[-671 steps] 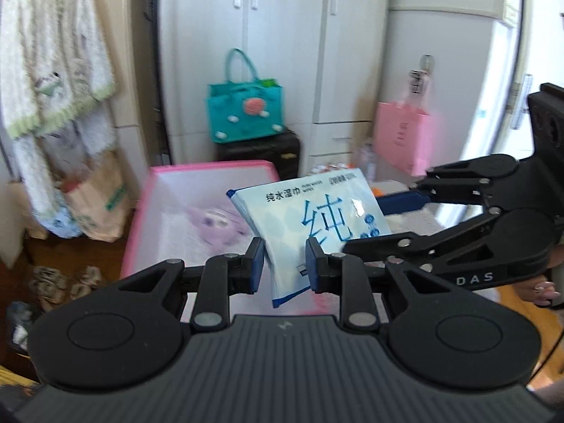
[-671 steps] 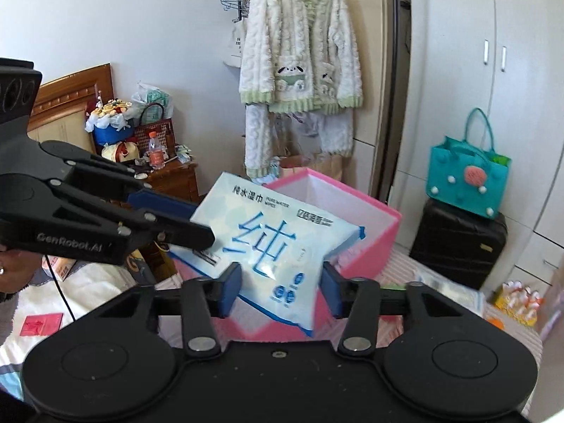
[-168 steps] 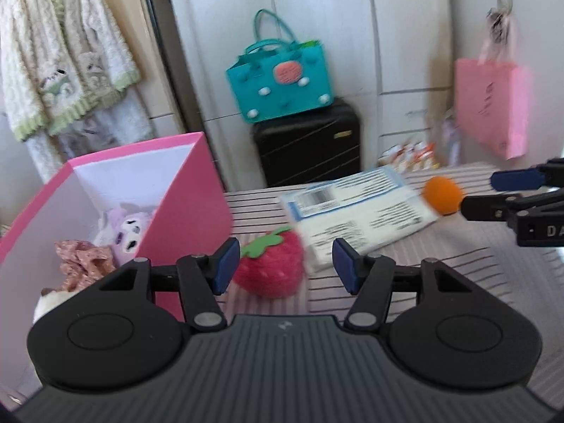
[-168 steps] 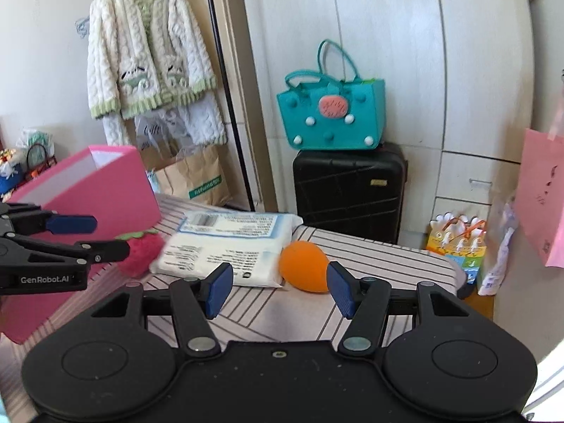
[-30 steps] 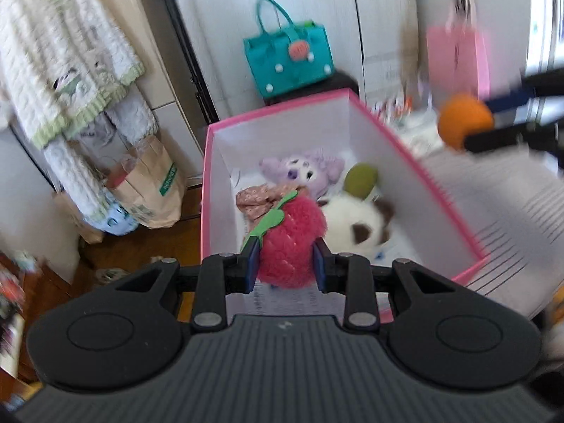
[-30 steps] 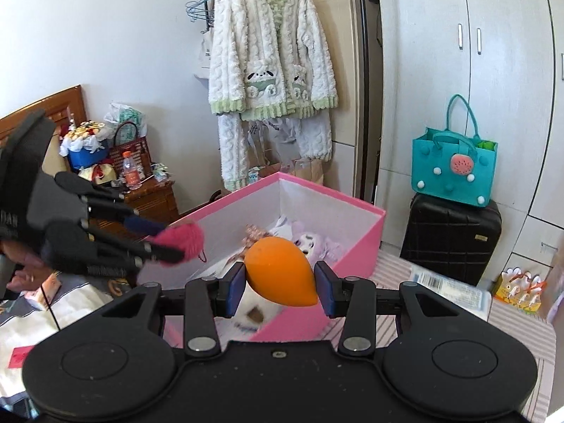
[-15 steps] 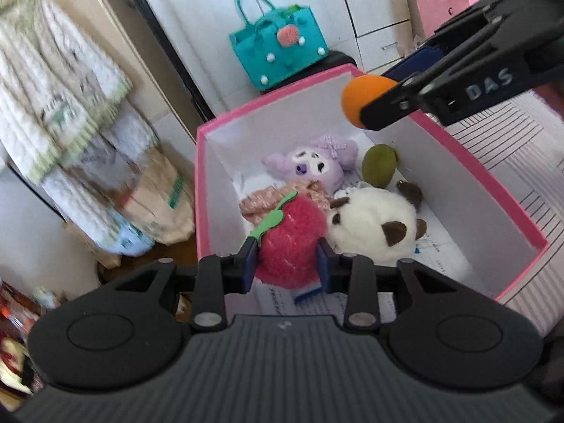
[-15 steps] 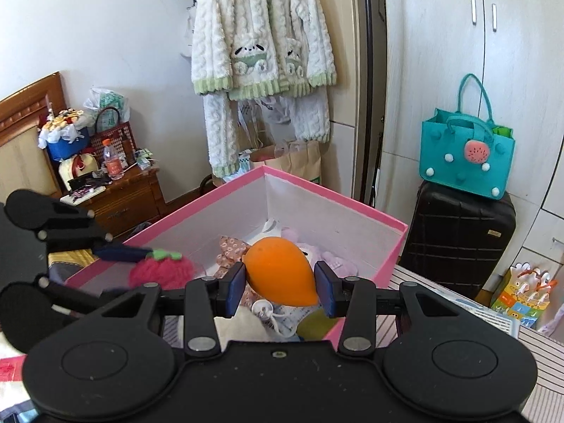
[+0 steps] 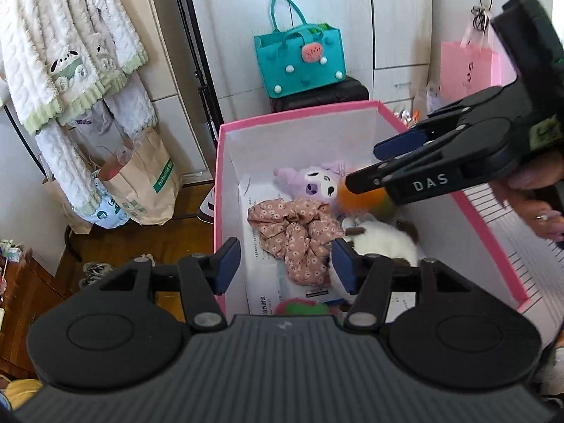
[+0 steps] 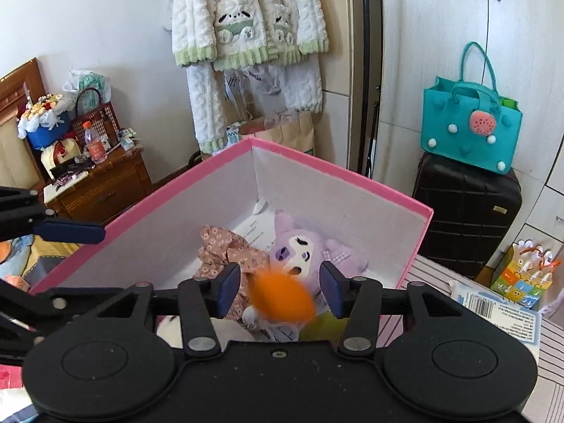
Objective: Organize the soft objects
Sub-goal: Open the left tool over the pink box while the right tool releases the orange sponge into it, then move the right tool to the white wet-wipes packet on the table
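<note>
A pink box (image 9: 303, 114) with white inner walls holds a purple plush (image 9: 315, 185), a floral scrunchie (image 9: 292, 232), a white and brown plush (image 9: 384, 241) and a red strawberry plush (image 9: 299, 307) at its near edge. My left gripper (image 9: 285, 261) is open and empty over the box. My right gripper (image 10: 280, 289) is open; a blurred orange soft toy (image 10: 282, 299) is dropping from between its fingers into the box (image 10: 338, 172). The right gripper (image 9: 373, 165) reaches in from the right in the left wrist view, above the orange toy (image 9: 357, 197).
A pack of wipes (image 10: 493, 312) lies on the striped surface right of the box. A teal bag (image 9: 299, 56) sits on a black suitcase (image 10: 465, 211) behind. A cardigan (image 10: 243, 17) hangs at the back. A wooden nightstand (image 10: 95, 190) stands left.
Both grippers have opened. The strawberry plush dropped from my left gripper into the box. The orange toy has left my right gripper's fingers and is falling.
</note>
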Motion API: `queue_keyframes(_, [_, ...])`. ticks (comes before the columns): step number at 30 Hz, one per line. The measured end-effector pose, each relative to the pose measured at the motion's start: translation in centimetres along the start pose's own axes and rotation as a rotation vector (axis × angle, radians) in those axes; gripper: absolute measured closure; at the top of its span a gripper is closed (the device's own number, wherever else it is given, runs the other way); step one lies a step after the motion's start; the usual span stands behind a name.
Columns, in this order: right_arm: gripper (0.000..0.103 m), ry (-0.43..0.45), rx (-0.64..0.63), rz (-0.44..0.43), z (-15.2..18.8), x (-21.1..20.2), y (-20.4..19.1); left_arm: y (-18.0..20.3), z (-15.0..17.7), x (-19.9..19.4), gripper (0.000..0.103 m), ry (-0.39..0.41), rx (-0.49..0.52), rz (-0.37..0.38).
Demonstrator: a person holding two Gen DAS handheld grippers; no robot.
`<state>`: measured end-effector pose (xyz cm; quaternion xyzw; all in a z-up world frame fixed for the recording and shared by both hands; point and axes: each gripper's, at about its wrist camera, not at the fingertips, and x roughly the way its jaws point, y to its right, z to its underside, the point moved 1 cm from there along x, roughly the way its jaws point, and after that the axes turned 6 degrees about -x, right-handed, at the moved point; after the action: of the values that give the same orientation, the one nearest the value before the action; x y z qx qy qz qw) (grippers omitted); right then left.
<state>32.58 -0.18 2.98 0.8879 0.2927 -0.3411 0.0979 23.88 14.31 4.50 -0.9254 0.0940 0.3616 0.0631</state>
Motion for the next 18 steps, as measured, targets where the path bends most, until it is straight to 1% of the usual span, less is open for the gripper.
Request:
queue_keyframes(4, [0.045, 0.064, 0.029, -0.017, -0.1, -2.7, 0.6, 0.0, 0.0, -1.2, 0.046, 0.018, -0.023, 0.013])
queue_keyframes(6, [0.044, 0.097, 0.056, 0.013, 0.6, -5.5, 1.0, 0.3, 0.0, -2.0, 0.046, 0.028, -0.028, 0.026])
queue_keyframes(9, [0.04, 0.155, 0.054, 0.043, 2.7, -10.3, 1.1, 0.8, 0.0, -3.4, 0.046, 0.021, -0.049, 0.095])
queue_keyframes(10, [0.04, 0.162, 0.057, 0.05, 3.4, -11.6, 1.3, 1.1, -0.1, -3.9, 0.046, 0.024, -0.054, 0.116])
queue_keyframes(12, [0.04, 0.162, 0.062, 0.062, 4.9, -13.9, 1.8, 2.1, 0.0, -5.1, 0.044, 0.049, -0.034, 0.125])
queue_keyframes(15, [0.04, 0.158, 0.083, 0.071, 6.8, -16.2, 2.7, 4.1, 0.0, -6.7, 0.042, 0.098, -0.002, 0.137])
queue_keyframes(18, [0.04, 0.168, 0.097, 0.08, 8.6, -18.5, 3.9, 6.4, -0.3, -7.9, 0.04, 0.139, 0.003, 0.165])
